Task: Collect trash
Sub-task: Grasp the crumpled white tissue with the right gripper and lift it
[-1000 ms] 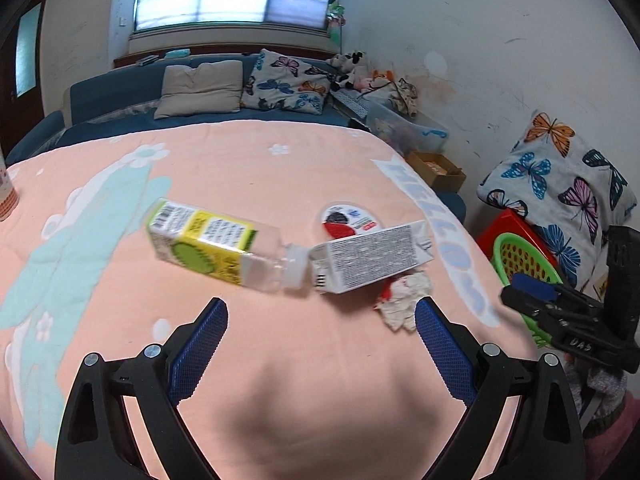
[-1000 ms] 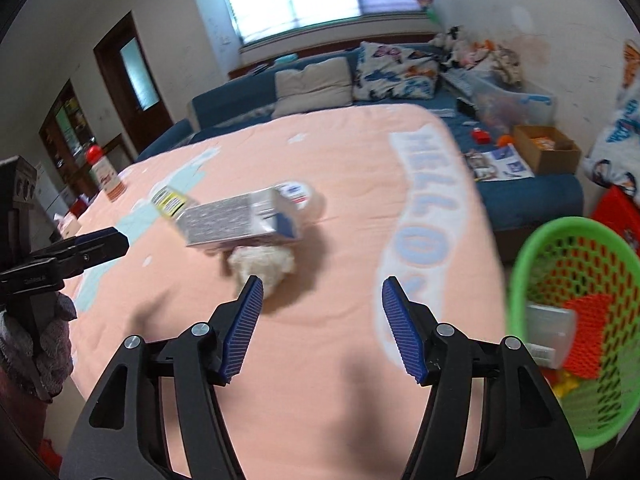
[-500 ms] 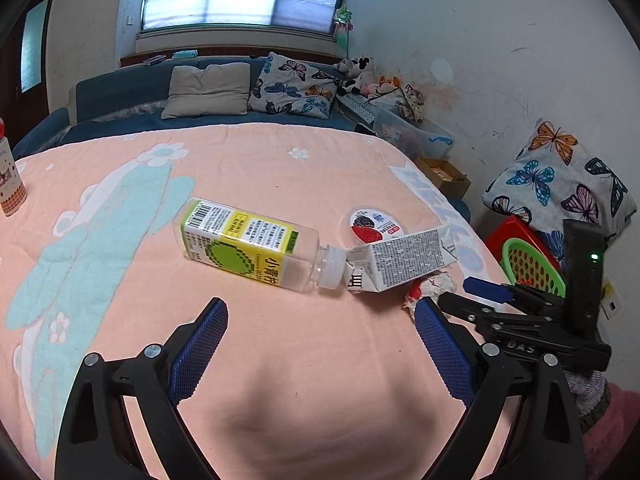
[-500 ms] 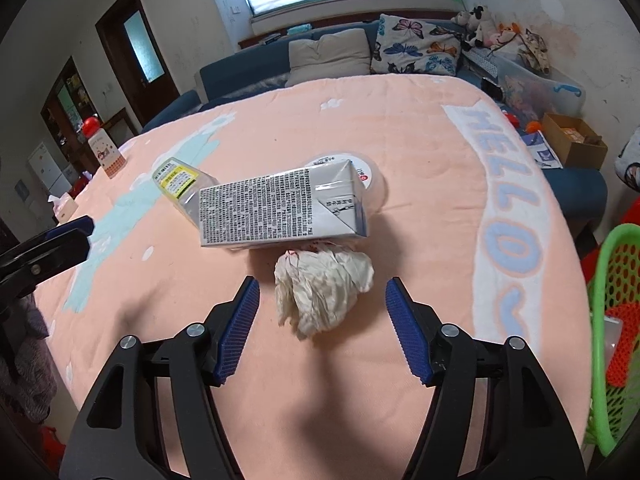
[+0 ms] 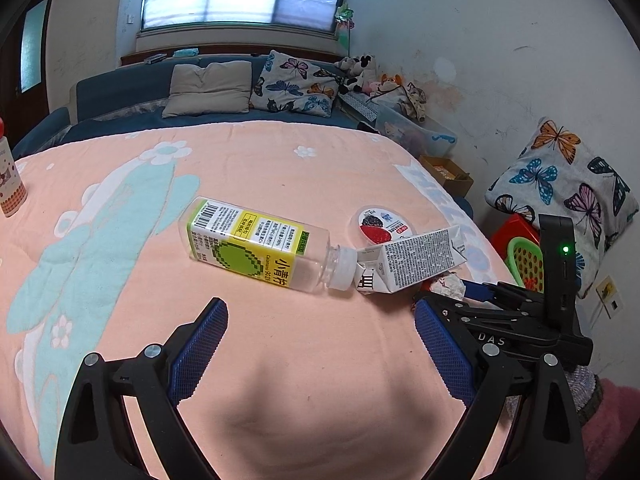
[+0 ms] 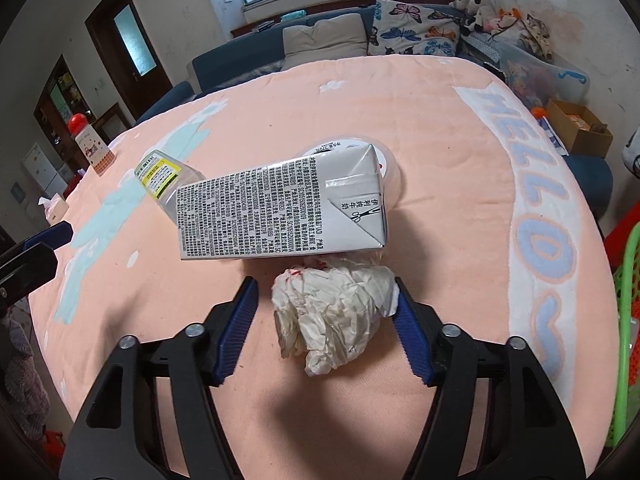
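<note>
A crumpled white paper wad (image 6: 336,312) lies on the pink cloth, just in front of a grey milk carton (image 6: 280,216) lying on its side. My right gripper (image 6: 324,300) straddles the wad and its jaws are closing; the right pad touches the paper, the left pad stands a little off it. A clear bottle with a yellow-green label (image 5: 256,248) lies cap-to-carton (image 5: 416,258), with a round yogurt cup (image 5: 380,224) behind them. My left gripper (image 5: 320,332) is open over bare cloth in front of the bottle, holding nothing.
A green mesh basket (image 6: 628,320) with some trash inside stands off the table's right edge. A red-capped bottle (image 6: 90,144) stands at the far left of the table. A blue sofa with cushions runs behind, and boxes sit on the floor at the right.
My right gripper has moved forward and down from beside the basket to the paper wad, which now sits between its jaws. The left gripper has drifted only slightly.
</note>
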The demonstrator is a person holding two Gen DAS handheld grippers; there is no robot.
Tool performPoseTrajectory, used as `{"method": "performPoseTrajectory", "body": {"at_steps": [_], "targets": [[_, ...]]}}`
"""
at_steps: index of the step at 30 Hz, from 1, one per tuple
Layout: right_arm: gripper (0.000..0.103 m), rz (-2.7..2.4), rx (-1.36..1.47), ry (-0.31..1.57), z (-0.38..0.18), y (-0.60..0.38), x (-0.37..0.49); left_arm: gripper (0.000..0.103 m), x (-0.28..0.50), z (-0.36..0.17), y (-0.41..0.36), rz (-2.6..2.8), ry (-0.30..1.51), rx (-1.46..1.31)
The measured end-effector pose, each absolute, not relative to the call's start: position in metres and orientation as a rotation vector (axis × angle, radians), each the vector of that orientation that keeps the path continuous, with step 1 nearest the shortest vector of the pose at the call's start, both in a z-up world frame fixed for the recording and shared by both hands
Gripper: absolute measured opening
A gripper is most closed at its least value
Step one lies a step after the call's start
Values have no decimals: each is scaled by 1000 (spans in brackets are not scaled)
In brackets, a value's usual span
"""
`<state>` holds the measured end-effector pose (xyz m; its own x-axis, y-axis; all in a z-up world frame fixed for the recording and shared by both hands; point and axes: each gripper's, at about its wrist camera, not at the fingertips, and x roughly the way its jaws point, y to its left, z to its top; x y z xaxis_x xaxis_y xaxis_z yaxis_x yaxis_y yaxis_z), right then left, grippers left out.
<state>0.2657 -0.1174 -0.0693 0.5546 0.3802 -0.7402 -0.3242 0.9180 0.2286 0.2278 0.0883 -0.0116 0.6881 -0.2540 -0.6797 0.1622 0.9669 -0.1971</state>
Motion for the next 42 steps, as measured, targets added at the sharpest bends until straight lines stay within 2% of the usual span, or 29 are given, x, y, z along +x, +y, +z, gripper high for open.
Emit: {"method": "performPoseTrajectory", "body": {"at_steps": [2, 6, 28, 42], "targets": [[56, 421, 74, 894, -69, -118, 266, 91, 229, -12, 86, -236, 780, -123], [55, 430, 78, 888, -68, -121, 264, 91, 234, -15, 78, -244, 788, -107], [54, 401, 93, 835, -51, -175, 227, 91, 251, -21, 25, -340, 818, 28], [54, 360, 106, 804, -39, -210, 208, 91, 289, -41, -35, -493, 875, 291]]}}
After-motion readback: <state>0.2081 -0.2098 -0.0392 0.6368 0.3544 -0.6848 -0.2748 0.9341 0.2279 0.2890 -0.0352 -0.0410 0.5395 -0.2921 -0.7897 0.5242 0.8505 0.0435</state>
